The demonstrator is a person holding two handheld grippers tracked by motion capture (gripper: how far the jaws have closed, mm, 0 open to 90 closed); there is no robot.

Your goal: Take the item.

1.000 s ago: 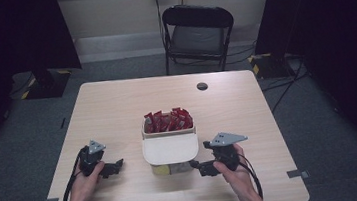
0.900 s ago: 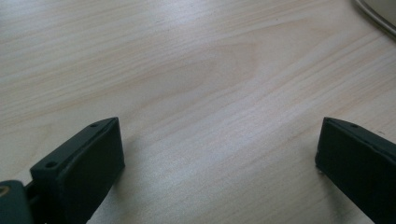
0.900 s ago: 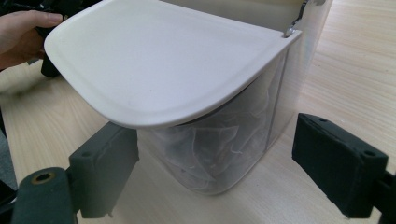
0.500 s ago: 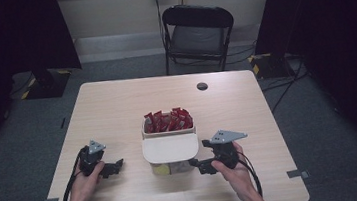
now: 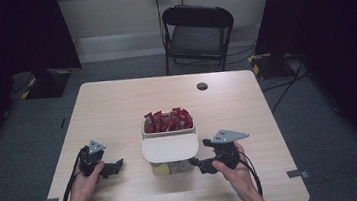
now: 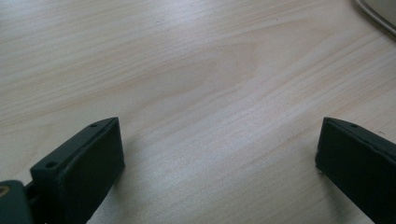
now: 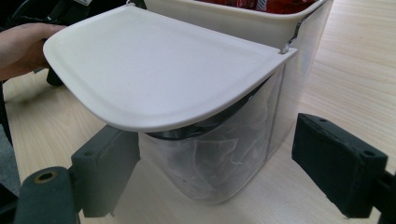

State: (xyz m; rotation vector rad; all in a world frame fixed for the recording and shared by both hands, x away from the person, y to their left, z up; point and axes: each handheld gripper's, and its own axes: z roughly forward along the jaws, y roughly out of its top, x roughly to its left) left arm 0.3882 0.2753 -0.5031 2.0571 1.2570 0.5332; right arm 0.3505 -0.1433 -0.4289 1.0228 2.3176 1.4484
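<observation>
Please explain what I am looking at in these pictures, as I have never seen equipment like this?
A person sits at a wooden table, holding hand-held tongs in each hand: the left tongs and the right tongs. One picture comes from a camera overhead; the other two from cameras riding on the tongs. Both tongs are open and hold nothing. Between them stands a clear plastic bin with a white flap lid and red packets in its far half. A small dark disc lies farther back.
</observation>
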